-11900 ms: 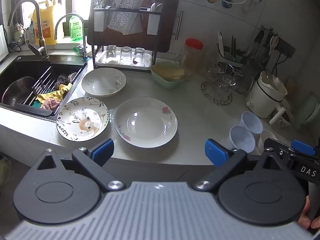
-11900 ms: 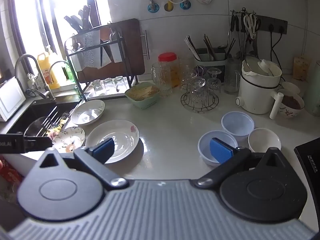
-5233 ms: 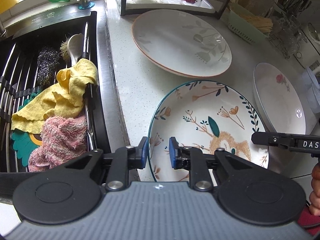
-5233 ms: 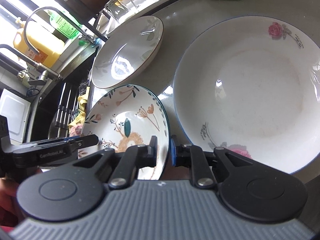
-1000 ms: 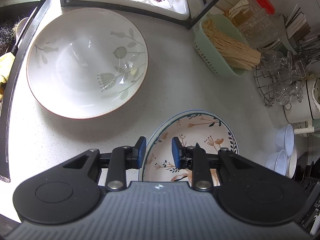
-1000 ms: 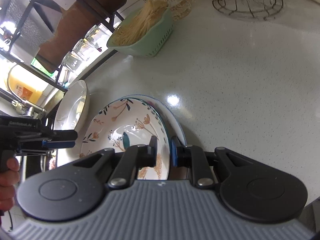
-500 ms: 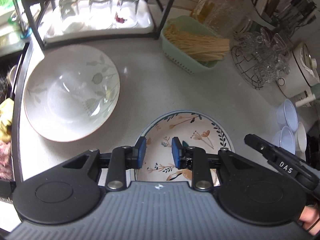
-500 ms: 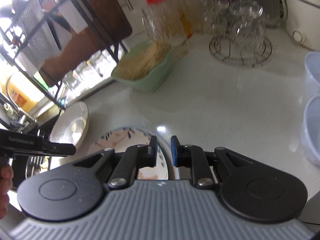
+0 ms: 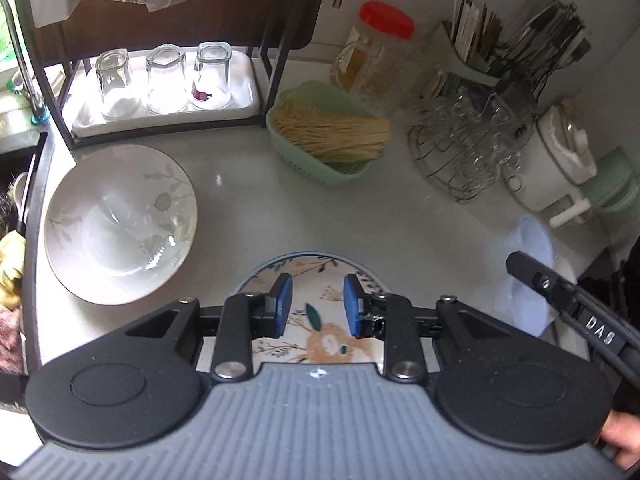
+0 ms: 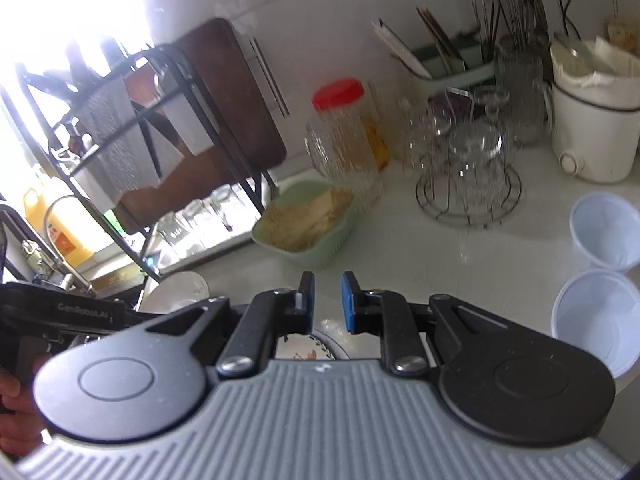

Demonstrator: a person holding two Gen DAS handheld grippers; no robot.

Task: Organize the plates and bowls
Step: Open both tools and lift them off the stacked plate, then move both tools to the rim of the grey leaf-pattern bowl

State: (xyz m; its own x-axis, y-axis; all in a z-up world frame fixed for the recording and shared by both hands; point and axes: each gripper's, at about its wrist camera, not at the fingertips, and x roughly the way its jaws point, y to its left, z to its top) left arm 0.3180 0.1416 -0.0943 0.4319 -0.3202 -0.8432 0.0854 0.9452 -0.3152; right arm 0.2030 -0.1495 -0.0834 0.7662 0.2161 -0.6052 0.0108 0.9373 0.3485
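The flower-patterned plate (image 9: 316,280) lies on the larger white plate, whose blue rim shows around it. My left gripper (image 9: 316,302) hovers just above it, jaws a little apart and empty. My right gripper (image 10: 327,300) is lifted, jaws slightly apart and empty; the patterned plate (image 10: 304,350) shows just beneath it. A white leaf-print bowl-plate (image 9: 120,224) sits at the left by the sink. Two pale blue bowls (image 10: 592,316) stand at the right, with a white bowl behind the right gripper in the left wrist view.
A green basket of chopsticks (image 9: 328,136), a red-lidded jar (image 9: 376,52), a wire rack of glasses (image 9: 464,148) and a white cooker (image 9: 556,164) stand at the back. A black rack with three upturned glasses (image 9: 164,80) is back left. The sink edge (image 9: 36,184) is far left.
Both grippers let go of the patterned plate, now resting on the large white plate. Both have lifted and tilted up; the jaws have opened a little.
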